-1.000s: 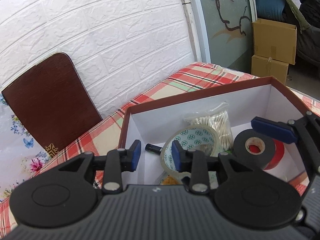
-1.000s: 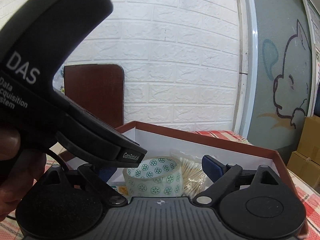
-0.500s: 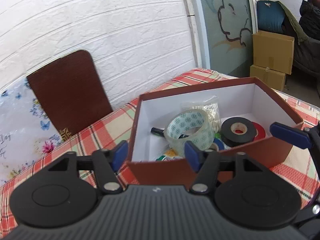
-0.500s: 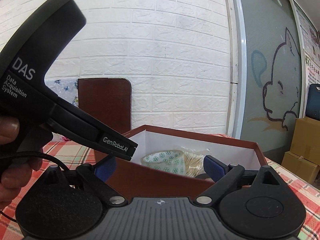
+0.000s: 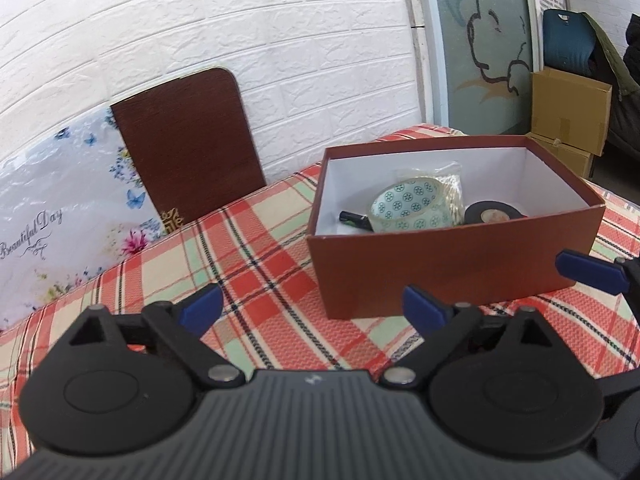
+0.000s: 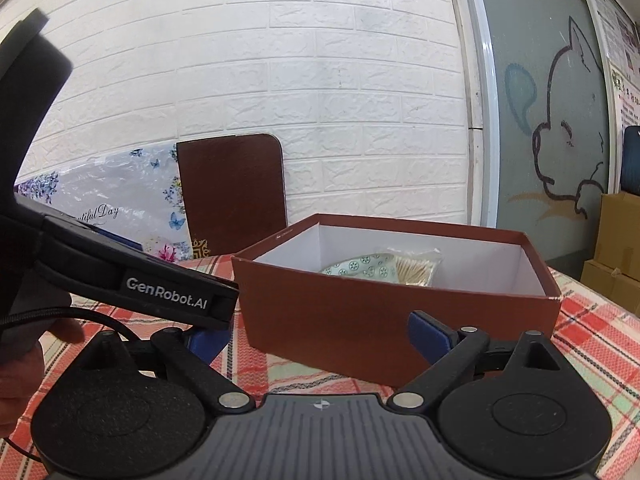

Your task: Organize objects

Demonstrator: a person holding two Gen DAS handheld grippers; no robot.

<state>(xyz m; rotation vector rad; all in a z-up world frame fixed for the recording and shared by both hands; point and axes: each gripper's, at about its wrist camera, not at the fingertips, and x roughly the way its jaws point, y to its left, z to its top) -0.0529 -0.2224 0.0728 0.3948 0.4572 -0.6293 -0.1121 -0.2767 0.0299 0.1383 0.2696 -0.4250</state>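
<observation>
A brown box with a white inside stands on the plaid tablecloth; it also shows in the right wrist view. Inside lie a clear patterned tape roll, a black tape roll, a bag of cotton swabs and a dark pen. My left gripper is open and empty, just short of the box's near wall. My right gripper is open and empty, in front of the box; one of its blue fingers shows at the right in the left wrist view.
A brown board and a floral sheet lean on the white brick wall behind the table. Cardboard boxes stand on the floor at the far right. The left gripper's body fills the left of the right wrist view.
Both grippers have pulled back from over the box to in front of it. The left gripper's jaws have opened wider. The tape roll stays in the box.
</observation>
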